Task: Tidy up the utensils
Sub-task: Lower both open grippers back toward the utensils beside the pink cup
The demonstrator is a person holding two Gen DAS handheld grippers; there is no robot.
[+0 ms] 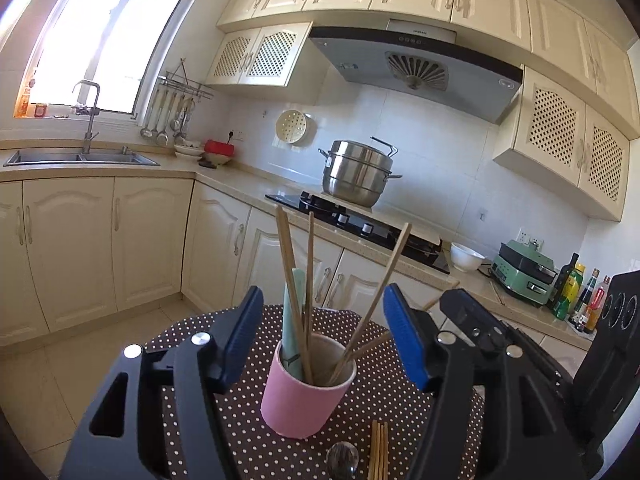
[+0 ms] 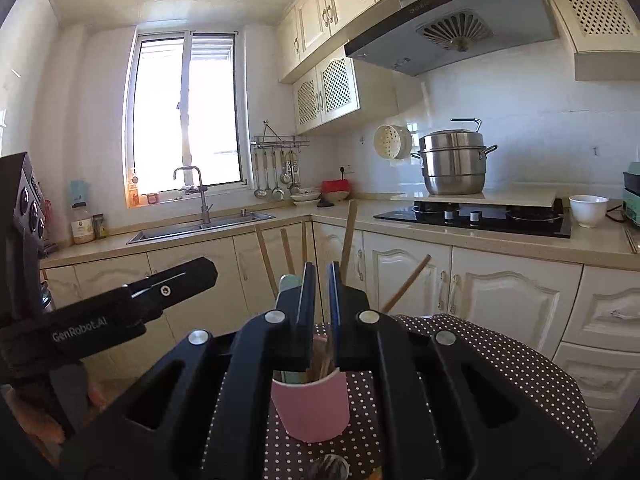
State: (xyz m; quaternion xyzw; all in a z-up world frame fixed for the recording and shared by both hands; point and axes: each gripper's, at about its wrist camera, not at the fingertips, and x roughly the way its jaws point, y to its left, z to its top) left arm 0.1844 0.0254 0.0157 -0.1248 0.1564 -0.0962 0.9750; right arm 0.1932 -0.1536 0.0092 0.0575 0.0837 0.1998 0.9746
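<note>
Pink cup half loaded; loose chopsticks and a spoon not yet in.

Risk, judged: the pink cup (image 1: pixel 308 390) is light-looking and top-heavy with long sticks leaning outward, so a nudge from either tool, or a stick pushed in at an angle, could tip it on the polka-dot tablecloth (image 1: pixel 192 344). Contents: several wooden chopsticks (image 1: pixel 294 292) standing splayed, plus one pale green utensil handle (image 1: pixel 290 320). Outside it, near the camera edge: a bundle of chopsticks (image 1: pixel 378 450) and a metal spoon (image 1: pixel 341 456) lying flat. Left gripper (image 1: pixel 324 336): jaws wide apart, flanking the cup, holding nothing. Right gripper (image 2: pixel 321 292): fingers nearly together above the cup rim; cannot tell if anything is pinched.
</note>
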